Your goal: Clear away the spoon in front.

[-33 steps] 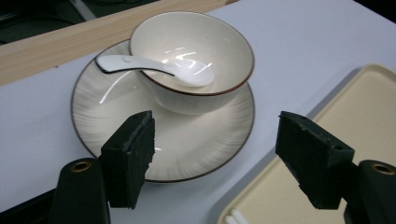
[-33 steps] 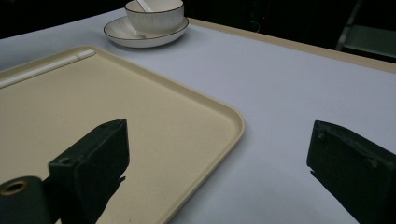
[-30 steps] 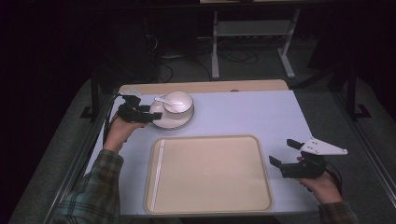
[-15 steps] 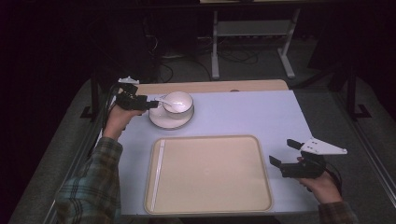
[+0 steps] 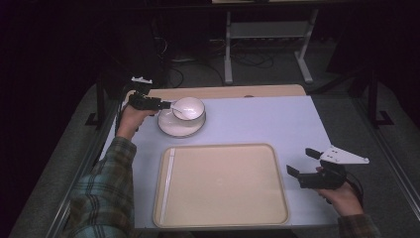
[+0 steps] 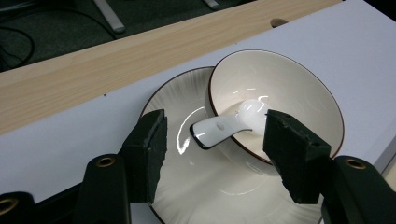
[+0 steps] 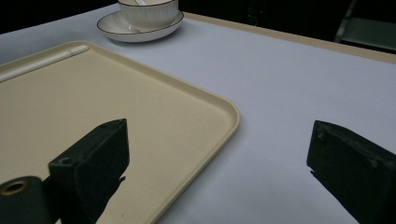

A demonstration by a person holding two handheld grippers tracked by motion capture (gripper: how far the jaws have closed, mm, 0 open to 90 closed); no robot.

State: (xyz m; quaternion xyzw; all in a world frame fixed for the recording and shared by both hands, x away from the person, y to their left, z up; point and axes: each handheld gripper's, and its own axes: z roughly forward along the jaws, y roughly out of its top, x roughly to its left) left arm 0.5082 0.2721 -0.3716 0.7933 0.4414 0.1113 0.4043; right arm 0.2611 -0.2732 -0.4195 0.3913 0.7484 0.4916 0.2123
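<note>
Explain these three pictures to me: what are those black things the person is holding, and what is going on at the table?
A person holds hand-held tongs in each hand. One picture looks down from above; each other one comes from a camera riding on one tool, looking along its black jaws. On the table sit a beige tray and a bowl on a saucer, with a white spoon in the bowl. The left tongs have just been closing around the spoon's handle, not yet touching. The right tongs hang open beside the tray.

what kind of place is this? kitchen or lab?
Likely a lab recording bench, not a kitchen: a bare white table, loose cables on the dark floor, and a metal equipment stand behind.
</note>
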